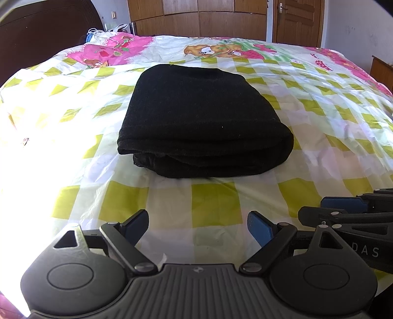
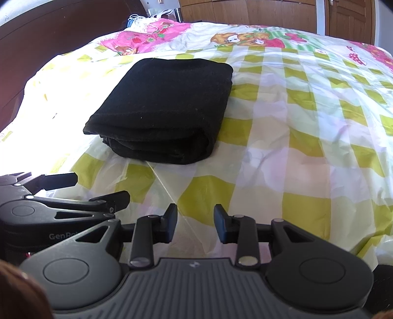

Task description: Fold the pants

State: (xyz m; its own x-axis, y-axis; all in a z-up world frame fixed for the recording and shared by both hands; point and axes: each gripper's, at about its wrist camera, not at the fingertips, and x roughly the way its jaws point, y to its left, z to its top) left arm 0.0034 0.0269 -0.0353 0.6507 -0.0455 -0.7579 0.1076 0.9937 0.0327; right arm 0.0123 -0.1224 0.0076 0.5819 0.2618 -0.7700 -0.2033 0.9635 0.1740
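Lying folded into a thick stack of several layers, the black pants [image 1: 196,115] rest on the bed [image 1: 213,203], on its cover of yellow-green and white squares, toward the headboard side and away from the near edge. Your left gripper [image 1: 197,227] hovers over the near edge of the bed with its blue pads [image 1: 260,229] wide apart and only the cover between them. Your right gripper [image 2: 195,224] sits just beside it, also short of the pants, its jaws parted by a narrower gap and holding nothing. Neither tool touches the pants. Behind the far edge of the bed you see a wooden wardrobe [image 1: 196,17] and a door [image 1: 297,22].
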